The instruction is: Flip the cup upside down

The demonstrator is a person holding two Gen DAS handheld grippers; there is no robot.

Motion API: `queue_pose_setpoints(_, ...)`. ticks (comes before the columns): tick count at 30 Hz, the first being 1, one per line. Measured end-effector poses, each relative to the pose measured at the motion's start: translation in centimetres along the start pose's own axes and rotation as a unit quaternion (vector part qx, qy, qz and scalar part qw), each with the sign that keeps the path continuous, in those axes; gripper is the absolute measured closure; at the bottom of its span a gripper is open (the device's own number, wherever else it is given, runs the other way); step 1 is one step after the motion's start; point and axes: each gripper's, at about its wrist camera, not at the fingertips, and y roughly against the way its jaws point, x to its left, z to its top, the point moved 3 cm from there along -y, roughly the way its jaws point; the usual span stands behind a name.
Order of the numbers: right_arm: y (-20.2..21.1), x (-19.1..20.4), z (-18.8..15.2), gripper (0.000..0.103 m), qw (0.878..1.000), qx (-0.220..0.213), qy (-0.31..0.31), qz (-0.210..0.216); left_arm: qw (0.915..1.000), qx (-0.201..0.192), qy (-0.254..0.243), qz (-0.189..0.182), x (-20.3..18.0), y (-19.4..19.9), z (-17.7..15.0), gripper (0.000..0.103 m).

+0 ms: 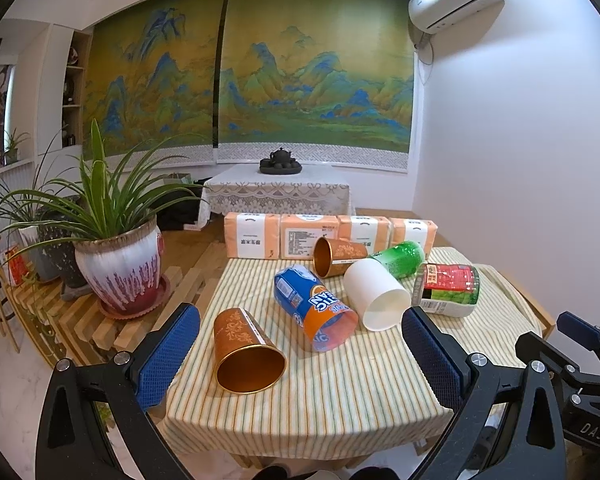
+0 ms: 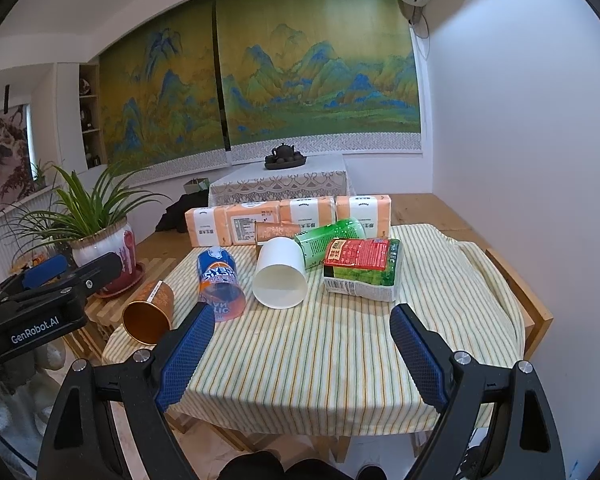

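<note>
Several cups lie on their sides on the striped tablecloth (image 1: 320, 396). A copper cup (image 1: 246, 350) lies nearest, mouth toward me. Behind it lie a blue-orange cup (image 1: 314, 306), a white cup (image 1: 376, 294), a second copper cup (image 1: 338, 256), a green cup (image 1: 402, 258) and a red-green cup (image 1: 448, 288). My left gripper (image 1: 300, 356) is open and empty, above the table's near edge, with the near copper cup between its fingers' line. My right gripper (image 2: 302, 356) is open and empty, in front of the white cup (image 2: 280, 278) and the red-green cup (image 2: 362, 268).
Several orange tissue packs (image 1: 328, 236) stand in a row along the table's far edge. A potted plant (image 1: 120, 268) stands on a slatted bench at the left. A white wall (image 1: 520, 140) closes the right side. The left gripper's body (image 2: 40, 304) shows at the right wrist view's left.
</note>
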Motion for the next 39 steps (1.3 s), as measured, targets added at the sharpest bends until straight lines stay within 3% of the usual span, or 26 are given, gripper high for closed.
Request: queue_pose_setpoints(39,-2.4,-0.5,0.5,0.016,1.000,0.021,-0.001,-0.001,0.9996,0.027,0.000,-0.008,-0.2,-2.4,-0.6,0.001)
